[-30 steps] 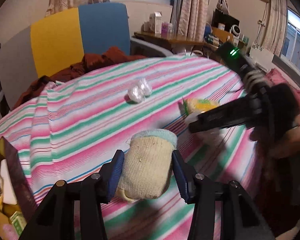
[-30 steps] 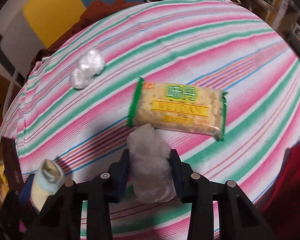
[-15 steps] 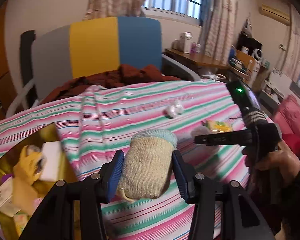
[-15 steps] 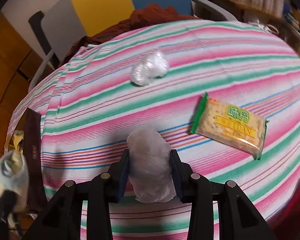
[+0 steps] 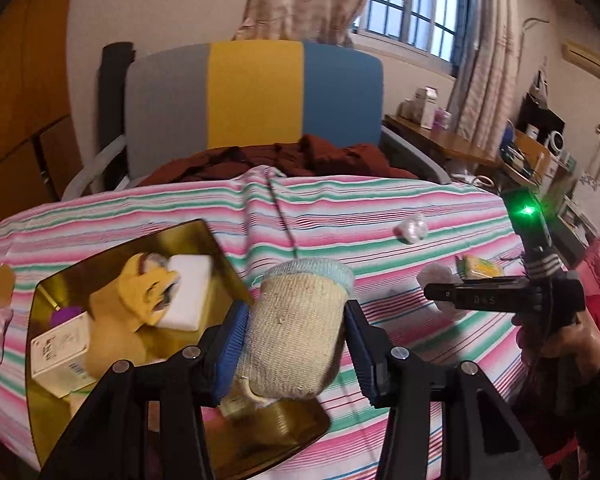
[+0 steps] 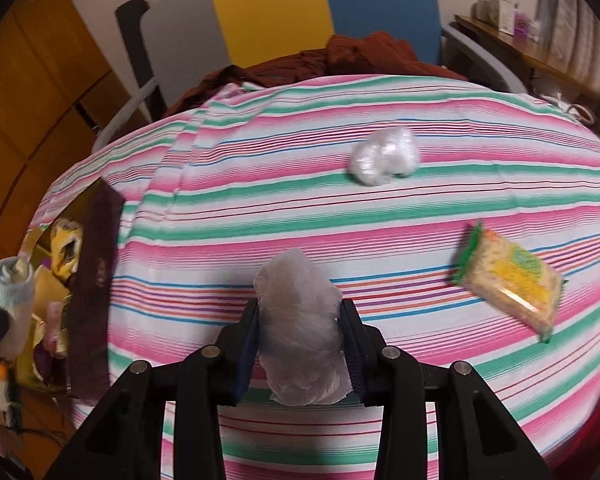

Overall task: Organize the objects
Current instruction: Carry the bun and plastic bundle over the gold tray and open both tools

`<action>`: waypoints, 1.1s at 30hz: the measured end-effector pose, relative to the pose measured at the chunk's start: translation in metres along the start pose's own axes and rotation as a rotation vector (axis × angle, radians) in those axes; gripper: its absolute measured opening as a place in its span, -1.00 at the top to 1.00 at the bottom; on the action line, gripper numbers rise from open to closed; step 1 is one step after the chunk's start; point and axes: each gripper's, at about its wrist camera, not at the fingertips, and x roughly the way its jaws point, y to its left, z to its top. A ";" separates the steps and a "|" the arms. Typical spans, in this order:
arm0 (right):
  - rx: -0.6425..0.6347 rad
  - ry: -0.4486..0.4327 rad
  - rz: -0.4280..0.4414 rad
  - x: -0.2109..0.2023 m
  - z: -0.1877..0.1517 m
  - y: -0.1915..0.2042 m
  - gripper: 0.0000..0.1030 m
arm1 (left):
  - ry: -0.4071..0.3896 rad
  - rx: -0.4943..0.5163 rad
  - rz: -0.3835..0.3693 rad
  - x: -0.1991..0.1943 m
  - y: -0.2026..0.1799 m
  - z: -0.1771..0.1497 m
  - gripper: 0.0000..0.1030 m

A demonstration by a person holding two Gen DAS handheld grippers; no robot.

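My left gripper (image 5: pixel 294 340) is shut on a rolled beige sock with a light blue cuff (image 5: pixel 296 328) and holds it above the near right corner of the gold box (image 5: pixel 52 296). The sock also shows at the left edge of the right wrist view (image 6: pixel 10 288). My right gripper (image 6: pixel 300 332) is shut on a crumpled clear plastic bag (image 6: pixel 300 328) above the striped tablecloth (image 6: pixel 260 184); it shows in the left wrist view (image 5: pixel 440 280) too. A second plastic wad (image 6: pixel 384 154) and a cracker packet (image 6: pixel 508 284) lie on the cloth.
The gold box holds a yellow plush toy (image 5: pixel 136 300), a white block (image 5: pixel 188 292) and a small carton (image 5: pixel 60 348). Its dark lid (image 6: pixel 94 292) stands at its side. A grey, yellow and blue chair (image 5: pixel 252 100) with a brown garment (image 5: pixel 284 160) stands behind the table.
Both grippers have swung left with their loads. The left gripper with the sock now hangs over the gold box, which has come into view. The cracker packet has slid to the right.
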 end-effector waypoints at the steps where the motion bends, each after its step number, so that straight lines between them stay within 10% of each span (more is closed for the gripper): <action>1: -0.006 0.000 0.005 0.004 0.001 0.007 0.24 | 0.002 -0.006 0.003 0.000 0.003 -0.002 0.05; 33: -0.276 -0.023 0.320 -0.003 -0.016 0.207 0.24 | -0.039 -0.398 0.243 -0.083 0.182 -0.081 0.05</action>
